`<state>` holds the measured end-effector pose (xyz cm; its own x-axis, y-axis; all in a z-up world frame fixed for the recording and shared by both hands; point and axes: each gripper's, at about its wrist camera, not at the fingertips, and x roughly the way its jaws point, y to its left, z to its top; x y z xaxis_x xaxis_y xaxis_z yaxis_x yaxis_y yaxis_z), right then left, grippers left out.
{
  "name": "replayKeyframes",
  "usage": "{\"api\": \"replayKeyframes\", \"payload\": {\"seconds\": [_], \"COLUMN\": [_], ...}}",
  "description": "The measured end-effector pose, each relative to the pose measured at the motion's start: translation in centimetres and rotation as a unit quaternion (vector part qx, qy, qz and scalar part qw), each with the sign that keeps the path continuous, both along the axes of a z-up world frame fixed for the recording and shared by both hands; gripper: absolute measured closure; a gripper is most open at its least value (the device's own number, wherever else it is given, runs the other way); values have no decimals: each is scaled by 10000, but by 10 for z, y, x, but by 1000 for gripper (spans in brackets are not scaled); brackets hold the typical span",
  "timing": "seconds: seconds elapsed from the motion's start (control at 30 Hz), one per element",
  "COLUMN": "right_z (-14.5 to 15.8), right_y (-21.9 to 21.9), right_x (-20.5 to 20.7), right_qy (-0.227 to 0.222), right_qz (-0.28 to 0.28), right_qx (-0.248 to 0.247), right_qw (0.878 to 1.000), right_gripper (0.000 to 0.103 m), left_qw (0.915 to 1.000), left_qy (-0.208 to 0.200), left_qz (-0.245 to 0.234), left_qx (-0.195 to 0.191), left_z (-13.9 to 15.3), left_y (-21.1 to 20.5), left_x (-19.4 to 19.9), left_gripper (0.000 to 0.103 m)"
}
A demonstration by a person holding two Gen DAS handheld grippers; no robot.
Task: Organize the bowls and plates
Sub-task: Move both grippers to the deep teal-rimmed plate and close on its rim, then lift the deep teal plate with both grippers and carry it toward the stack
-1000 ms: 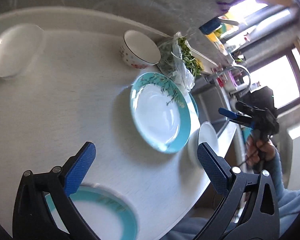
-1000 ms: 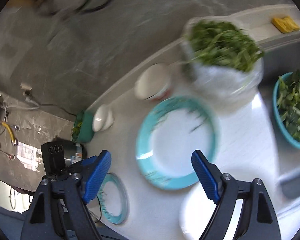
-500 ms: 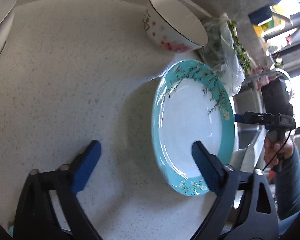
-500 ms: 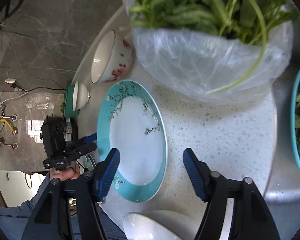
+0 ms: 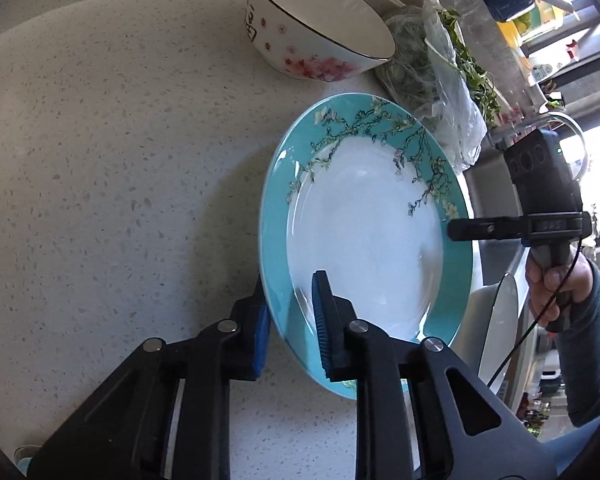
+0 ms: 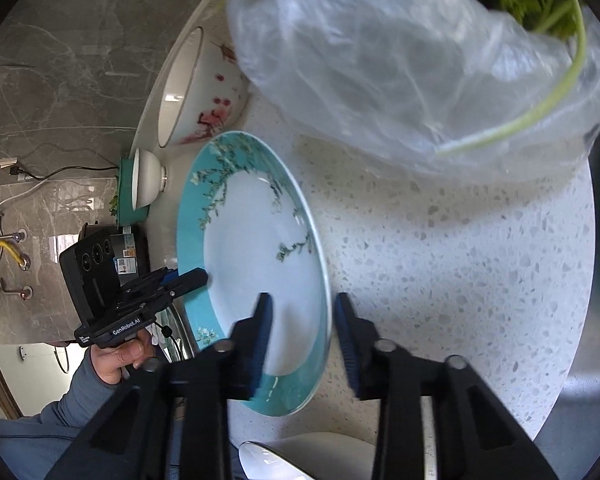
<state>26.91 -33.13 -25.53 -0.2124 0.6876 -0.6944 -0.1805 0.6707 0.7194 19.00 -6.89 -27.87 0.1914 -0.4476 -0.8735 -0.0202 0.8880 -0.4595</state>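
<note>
**Two grippers on one teal plate**

Speckled white stone countertop (image 5: 100, 160) lay bare across the left half of the left wrist view, with open room between the curved raised back edge and the dishes. At the far left edge a white dish was cut off by the frame. The left gripper (image 5: 290, 320) had its blue pads closing over the near rim of the teal-rimmed white plate with a blossom-branch pattern (image 5: 364, 232); one pad sat under the rim, partly hidden, the other on top. Behind the plate stood a white bowl with pink blossoms (image 5: 320, 32), just apart from it, and a clear plastic bag of green leaves (image 5: 452, 92) crowded the plate's far right edge. The right gripper (image 6: 300, 340) straddled the opposite rim, jaws closing, though whether both pads pressed was hard to make out. A white dish (image 6: 300, 456) showed cut off at the counter's front edge.
</note>
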Motion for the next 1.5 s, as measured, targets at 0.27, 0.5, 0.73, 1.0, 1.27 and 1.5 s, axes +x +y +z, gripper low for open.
{"api": "replayKeyframes", "payload": {"seconds": [0.27, 0.5, 0.73, 1.0, 1.27, 1.5], "right_z": [-2, 1, 8, 23, 53, 80], "right_y": [-3, -3, 0, 6, 17, 45], "right_x": [-3, -8, -9, -18, -40, -67], "right_qy": [-77, -224, -415, -643, -921, -1276], "right_qz": [-136, -212, -216, -162, -100, 53], "right_qx": [-141, -234, -293, -286, -207, -126], "right_qw": [9998, 9993, 9985, 9974, 9955, 9917], "right_gripper": [90, 90, 90, 90, 90, 90], "left_qw": [10000, 9999, 9996, 9991, 9972, 9943], "left_qy": [-14, -75, -217, -382, -707, -984], "left_qz": [16, 22, 59, 145, 223, 390], "left_qx": [30, 113, 144, 146, 135, 162], "left_z": [-1, 2, 10, 24, 61, 92], "left_y": [6, 4, 6, 15, 35, 65], "left_x": [2, 1, -3, -16, -44, -76], "left_gripper": [93, 93, 94, 94, 94, 94]}}
